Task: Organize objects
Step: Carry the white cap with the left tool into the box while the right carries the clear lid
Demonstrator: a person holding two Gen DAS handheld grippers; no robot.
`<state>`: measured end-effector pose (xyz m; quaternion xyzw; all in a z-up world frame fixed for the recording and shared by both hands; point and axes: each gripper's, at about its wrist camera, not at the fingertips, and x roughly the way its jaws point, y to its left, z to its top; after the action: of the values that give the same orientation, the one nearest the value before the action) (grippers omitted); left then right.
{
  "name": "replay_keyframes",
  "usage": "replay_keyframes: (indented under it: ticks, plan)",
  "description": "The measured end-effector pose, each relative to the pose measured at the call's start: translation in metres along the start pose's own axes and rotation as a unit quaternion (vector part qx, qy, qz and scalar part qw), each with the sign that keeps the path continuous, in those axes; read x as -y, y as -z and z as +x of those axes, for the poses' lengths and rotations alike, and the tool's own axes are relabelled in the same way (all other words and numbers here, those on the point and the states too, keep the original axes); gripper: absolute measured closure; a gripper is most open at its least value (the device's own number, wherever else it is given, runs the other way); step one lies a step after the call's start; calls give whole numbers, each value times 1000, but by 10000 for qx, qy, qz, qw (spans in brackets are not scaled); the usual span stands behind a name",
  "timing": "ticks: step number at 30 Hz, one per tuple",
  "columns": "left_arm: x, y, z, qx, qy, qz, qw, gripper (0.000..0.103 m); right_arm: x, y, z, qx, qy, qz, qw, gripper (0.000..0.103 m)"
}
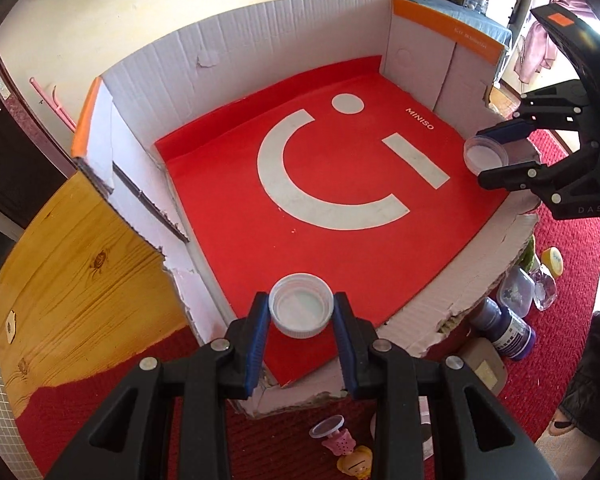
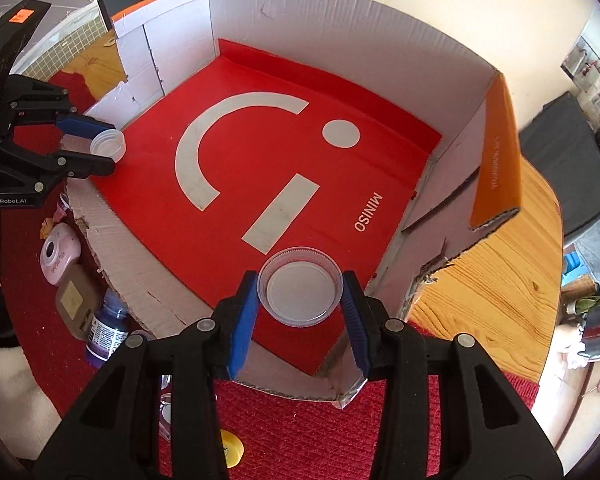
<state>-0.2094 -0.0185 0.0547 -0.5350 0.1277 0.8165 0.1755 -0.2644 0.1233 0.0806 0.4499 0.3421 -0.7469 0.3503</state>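
Note:
My left gripper [image 1: 301, 312] is shut on a white ribbed bottle cap [image 1: 301, 305], held open side up over the near edge of the cardboard box [image 1: 260, 40] with a red MINISO sheet as floor. It also shows in the right wrist view [image 2: 100, 146] with the cap [image 2: 109, 143]. My right gripper [image 2: 300, 296] is shut on a clear round plastic lid [image 2: 300, 286], held over the box's near edge. It also shows in the left wrist view [image 1: 496, 152] with the lid [image 1: 485, 155].
Outside the box on the red cloth lie a blue-capped bottle [image 1: 508, 330], a clear container [image 1: 516, 290], a yellow lid [image 1: 553, 261], a small doll [image 1: 354, 460], a pink toy camera [image 2: 58, 258] and a brown box [image 2: 74, 304]. A wooden tabletop [image 1: 80, 280] flanks the box.

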Motion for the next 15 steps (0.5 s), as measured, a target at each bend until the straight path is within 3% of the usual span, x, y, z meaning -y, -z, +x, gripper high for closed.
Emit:
replay_keyframes:
  ticks: [15]
  plan:
    - [6,-7,9,-330,34,554,9979,70,2,-2,14,-459,-158,-177,9987,64]
